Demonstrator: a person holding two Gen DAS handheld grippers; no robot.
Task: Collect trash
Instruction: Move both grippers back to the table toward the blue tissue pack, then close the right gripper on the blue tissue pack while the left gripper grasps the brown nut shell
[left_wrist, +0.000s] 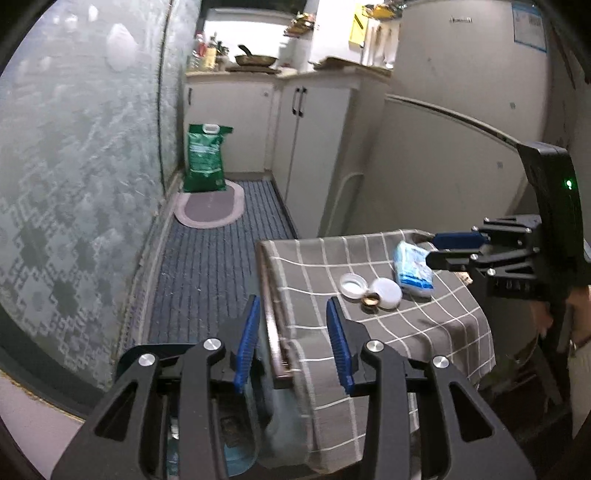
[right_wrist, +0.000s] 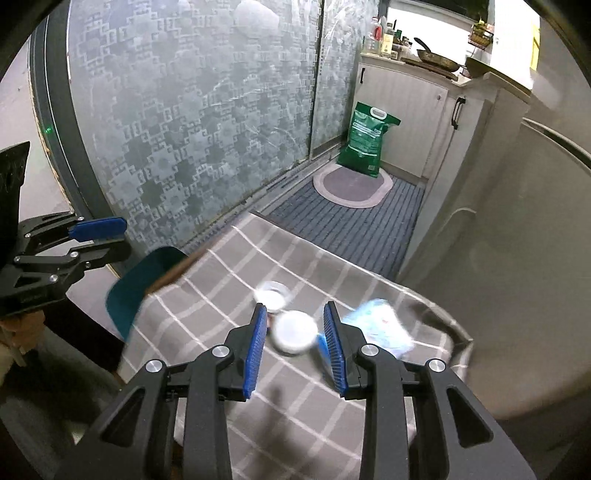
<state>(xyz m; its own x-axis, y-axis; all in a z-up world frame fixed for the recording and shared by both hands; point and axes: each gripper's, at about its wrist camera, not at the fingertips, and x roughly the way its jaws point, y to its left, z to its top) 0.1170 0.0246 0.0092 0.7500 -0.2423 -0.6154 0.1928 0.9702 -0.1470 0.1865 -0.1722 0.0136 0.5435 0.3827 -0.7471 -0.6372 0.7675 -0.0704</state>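
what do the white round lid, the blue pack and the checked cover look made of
White round lid: probably plastic, smooth with a matte sheen. Blue pack: likely thin plastic film, glossy and crinkled. Checked cover: woven cloth, since it drapes in soft folds over the edge.

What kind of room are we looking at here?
Most likely a small home kitchen. A frying pan sits on a counter over white cabinets, a fridge stands beside them, and a small table under a checked cloth holds bits of trash.
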